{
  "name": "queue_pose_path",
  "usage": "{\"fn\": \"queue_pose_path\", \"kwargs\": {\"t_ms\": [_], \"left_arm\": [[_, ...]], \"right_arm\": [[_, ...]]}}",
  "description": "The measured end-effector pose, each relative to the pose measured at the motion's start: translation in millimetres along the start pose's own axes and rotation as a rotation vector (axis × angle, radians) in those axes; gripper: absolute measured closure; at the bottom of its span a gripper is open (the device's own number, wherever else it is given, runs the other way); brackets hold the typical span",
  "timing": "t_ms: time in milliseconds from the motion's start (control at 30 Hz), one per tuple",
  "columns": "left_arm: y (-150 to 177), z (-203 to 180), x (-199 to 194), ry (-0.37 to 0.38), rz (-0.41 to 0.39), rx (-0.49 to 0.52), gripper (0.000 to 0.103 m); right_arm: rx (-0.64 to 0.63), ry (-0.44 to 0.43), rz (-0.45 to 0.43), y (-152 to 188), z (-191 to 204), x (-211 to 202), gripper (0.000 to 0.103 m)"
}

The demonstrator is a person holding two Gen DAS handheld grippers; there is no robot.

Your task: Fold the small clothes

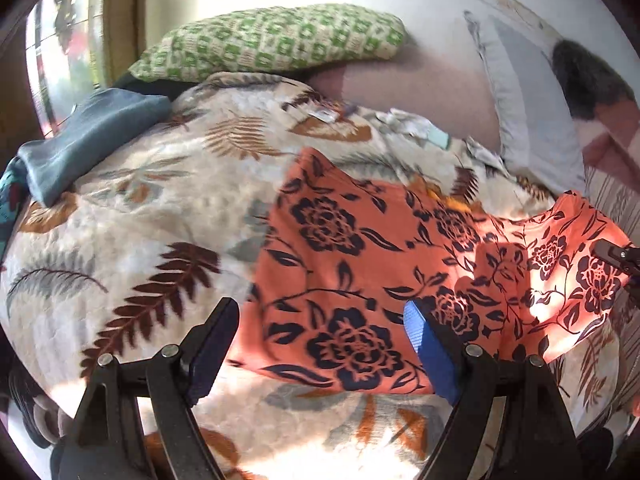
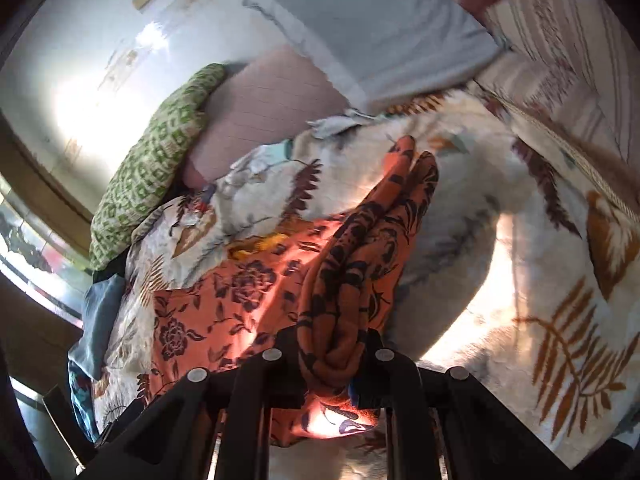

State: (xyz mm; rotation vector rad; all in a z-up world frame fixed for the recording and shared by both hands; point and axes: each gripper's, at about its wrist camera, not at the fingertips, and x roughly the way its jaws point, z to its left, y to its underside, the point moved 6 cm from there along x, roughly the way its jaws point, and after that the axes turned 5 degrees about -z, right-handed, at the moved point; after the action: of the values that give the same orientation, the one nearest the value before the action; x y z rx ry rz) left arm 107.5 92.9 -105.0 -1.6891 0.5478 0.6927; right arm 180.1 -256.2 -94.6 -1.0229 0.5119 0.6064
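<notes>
Up close, the right gripper (image 2: 331, 354) has its black fingers clamped on a bunched fold of the orange cloth garment with dark floral print (image 2: 240, 280), lifting that edge into a ridge while the rest lies on the cream fleece blanket with brown and grey fern leaves (image 2: 500, 216). The left gripper (image 1: 316, 336) hovers with its blue-padded fingers (image 1: 424, 344) spread apart over the near edge of the same garment (image 1: 352, 264), holding nothing. Beyond the garment, a green-and-cream patterned knitted pillow (image 1: 272, 40) rests near the pale wall, with a folded blue-grey cloth (image 1: 88, 136) below it. A light grey pillow (image 2: 380, 32) leans at the blanket's far side. Only the left wrist view shows the garment spread flat and the right gripper's tip (image 1: 616, 256) at its far edge; only the right wrist view shows the pinch itself.
</notes>
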Motion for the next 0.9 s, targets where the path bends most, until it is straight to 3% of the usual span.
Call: {"fn": "queue_pose_path", "kwargs": {"t_ms": [167, 267, 367, 433, 467, 533, 567, 600, 700, 767, 900], "left_arm": [[-6.9, 75.3, -30.4, -0.066, -0.035, -0.1, 0.018], [-6.5, 112.6, -42.6, -0.113, -0.047, -0.141, 0.018], [0.5, 138.2, -45.9, -0.155, -0.037, -0.17, 0.018], [5.9, 148.3, -45.0, -0.168, -0.022, -0.185, 0.018], [7.9, 151.0, -44.7, -0.172, -0.015, -0.188, 0.018], [8.3, 151.7, -43.7, -0.18, -0.018, -0.182, 0.018], [7.2, 149.3, -40.4, -0.174, -0.01, -0.183, 0.018], [5.4, 144.7, -36.1, -0.149, -0.001, -0.191, 0.018], [-0.3, 116.6, -19.5, 0.003, 0.038, -0.215, 0.018], [1.9, 94.4, -4.9, 0.169, 0.096, -0.283, 0.018], [12.6, 56.3, 23.4, 0.272, 0.185, -0.326, 0.018]], "right_arm": [[-0.21, -0.131, -0.003, 25.4, 129.6, 11.7, 0.088], [-0.3, -0.202, 0.057, 65.3, 192.9, 34.6, 0.088], [-0.341, -0.24, 0.174, 118.0, 231.9, 77.6, 0.088], [-0.363, -0.244, 0.271, 156.7, 245.3, 113.6, 0.082], [-0.364, -0.241, 0.299, 175.7, 248.2, 128.2, 0.074], [-0.336, -0.291, 0.291, 189.8, 245.7, 132.0, 0.062], [-0.31, -0.335, 0.285, 188.3, 244.6, 127.3, 0.045], [-0.284, -0.387, 0.3, 187.1, 244.3, 123.2, 0.032], [-0.275, -0.44, 0.314, 175.8, 237.6, 108.7, 0.031], [-0.221, -0.466, 0.266, 158.9, 223.0, 90.4, 0.028], [-0.091, -0.452, 0.146, 119.1, 168.8, 56.9, 0.025]]}}
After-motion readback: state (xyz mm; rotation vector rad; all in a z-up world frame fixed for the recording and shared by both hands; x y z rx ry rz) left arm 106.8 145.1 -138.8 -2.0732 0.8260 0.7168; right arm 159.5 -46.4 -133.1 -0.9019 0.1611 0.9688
